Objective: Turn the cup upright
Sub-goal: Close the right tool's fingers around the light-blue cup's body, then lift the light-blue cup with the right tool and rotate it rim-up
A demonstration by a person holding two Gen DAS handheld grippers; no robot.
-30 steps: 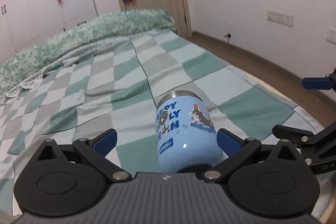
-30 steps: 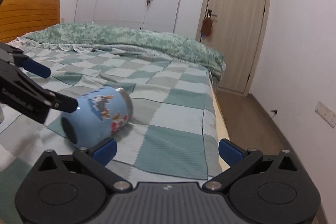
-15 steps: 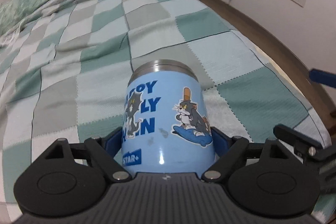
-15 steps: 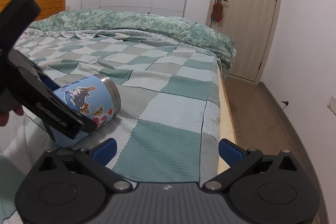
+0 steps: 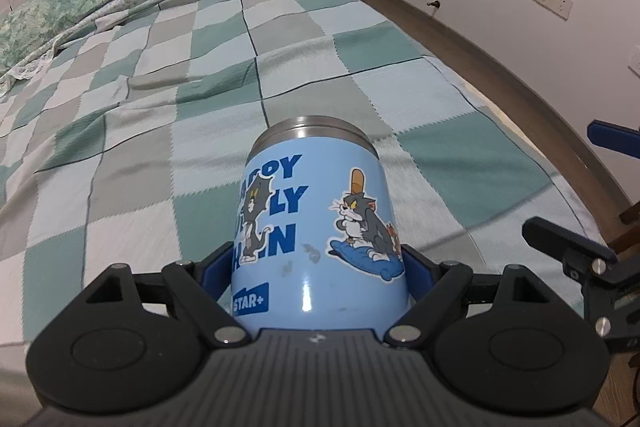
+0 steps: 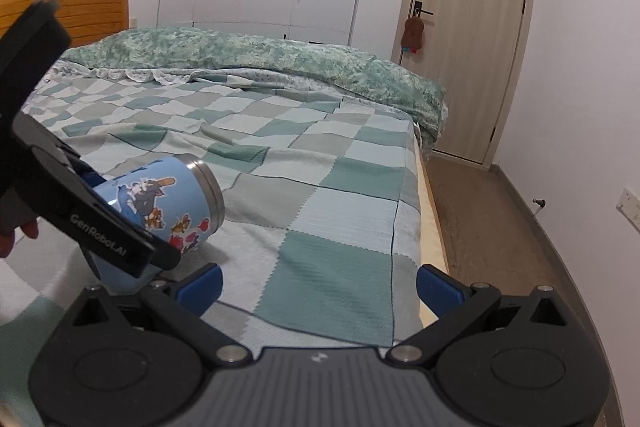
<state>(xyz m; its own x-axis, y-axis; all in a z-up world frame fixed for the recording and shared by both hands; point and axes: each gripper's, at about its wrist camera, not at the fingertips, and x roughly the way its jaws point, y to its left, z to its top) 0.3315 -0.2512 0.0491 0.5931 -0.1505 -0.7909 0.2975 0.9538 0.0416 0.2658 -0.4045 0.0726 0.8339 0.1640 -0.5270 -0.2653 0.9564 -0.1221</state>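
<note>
Left wrist view: left gripper clamped on blue cup, tilted, steel rim off the checkered blanket, near bed's right edge. Right gripper spread wide, holding nothing, beside it.

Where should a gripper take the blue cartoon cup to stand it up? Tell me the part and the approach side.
Grip the blue cup across its painted body, coming from the closed base end, as the left gripper does. It lies on its side on the checkered blanket, steel rim pointing away, so the round sides are free for both pads.
</note>
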